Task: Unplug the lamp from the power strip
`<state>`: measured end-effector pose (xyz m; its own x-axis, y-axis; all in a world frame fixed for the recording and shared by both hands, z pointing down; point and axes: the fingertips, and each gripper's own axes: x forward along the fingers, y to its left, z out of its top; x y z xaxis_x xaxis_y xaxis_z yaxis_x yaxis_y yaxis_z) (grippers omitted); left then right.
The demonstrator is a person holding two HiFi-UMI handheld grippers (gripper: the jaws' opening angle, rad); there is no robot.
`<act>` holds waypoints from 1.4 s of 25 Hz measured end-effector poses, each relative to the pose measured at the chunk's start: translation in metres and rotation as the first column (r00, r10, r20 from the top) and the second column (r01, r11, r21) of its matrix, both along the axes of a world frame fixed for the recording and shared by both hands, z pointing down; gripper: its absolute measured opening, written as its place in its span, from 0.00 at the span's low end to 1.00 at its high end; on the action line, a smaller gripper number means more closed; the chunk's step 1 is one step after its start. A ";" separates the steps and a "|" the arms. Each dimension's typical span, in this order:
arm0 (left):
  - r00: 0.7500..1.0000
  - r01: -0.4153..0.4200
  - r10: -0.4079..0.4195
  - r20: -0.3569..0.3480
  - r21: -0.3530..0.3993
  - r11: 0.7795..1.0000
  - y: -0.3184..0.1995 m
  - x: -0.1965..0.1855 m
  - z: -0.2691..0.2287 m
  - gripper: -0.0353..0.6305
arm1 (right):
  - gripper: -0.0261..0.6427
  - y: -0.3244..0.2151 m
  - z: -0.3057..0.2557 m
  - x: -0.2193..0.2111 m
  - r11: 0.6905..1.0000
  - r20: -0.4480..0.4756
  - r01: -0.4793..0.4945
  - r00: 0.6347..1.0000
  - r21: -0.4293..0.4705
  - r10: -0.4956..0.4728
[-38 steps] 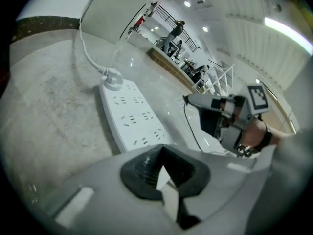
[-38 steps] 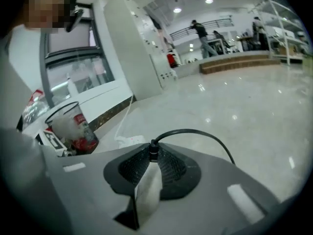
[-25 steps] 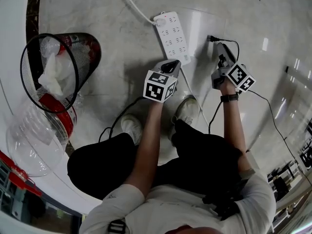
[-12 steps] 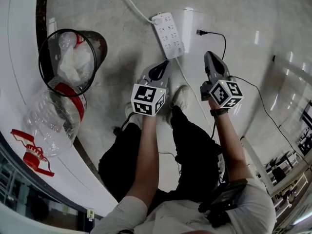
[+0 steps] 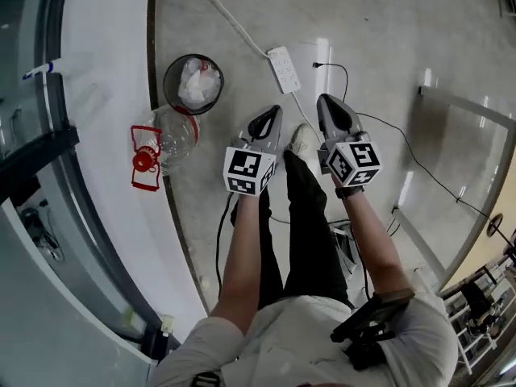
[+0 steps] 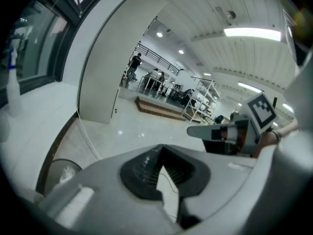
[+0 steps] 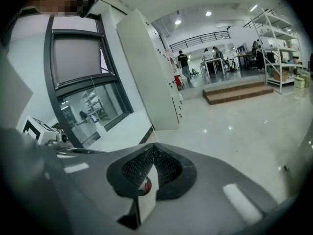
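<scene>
The white power strip [image 5: 282, 69] lies on the pale floor, far below me, with its white cable running up-left. A black plug [image 5: 316, 65] lies loose on the floor just right of the strip, apart from it; its black cord [image 5: 419, 168] trails off to the right. My left gripper [image 5: 272, 114] and right gripper [image 5: 328, 103] are held side by side high above the floor, both shut and empty. The right jaws have just closed, with nothing between them. In the left gripper view the jaws [image 6: 160, 150] meet at the tip; the right gripper's jaws [image 7: 152, 147] do too.
A black mesh bin [image 5: 193, 83] with crumpled waste stands left of the strip. A clear plastic bowl [image 5: 176, 134] and a red lantern-like object [image 5: 143, 158] sit on the white ledge [image 5: 105, 95]. The person's legs and shoes [image 5: 302, 139] are below the grippers.
The person has stood up: both grippers rose far from the floor, and the strip and plug look much smaller. The right gripper, near the plug a second ago, is now clear of it.
</scene>
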<state>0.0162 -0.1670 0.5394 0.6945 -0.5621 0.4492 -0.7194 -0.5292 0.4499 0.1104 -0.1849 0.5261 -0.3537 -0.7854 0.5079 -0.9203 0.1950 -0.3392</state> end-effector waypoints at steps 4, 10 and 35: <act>1.000 -0.022 0.021 0.004 0.118 0.993 -0.017 -0.017 -0.126 0.06 | 0.05 -0.016 -0.115 -0.014 0.996 -0.001 -0.036 0.999 0.081 0.036; 1.000 -0.031 0.028 0.014 0.280 0.960 0.012 -0.055 -0.295 0.06 | 0.05 0.027 -0.275 -0.047 0.979 -0.037 -0.036 0.998 0.199 0.044; 0.994 -0.028 0.089 -0.061 0.649 0.760 0.277 0.001 -0.506 0.06 | 0.05 0.302 -0.463 -0.011 0.863 -0.069 -0.053 0.992 0.502 0.101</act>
<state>0.0168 0.1101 0.0334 0.7533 -0.6543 -0.0667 -0.6531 -0.7561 0.0418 0.0998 0.1175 0.0630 -0.2531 -0.9650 0.0680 -0.9612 0.2429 -0.1308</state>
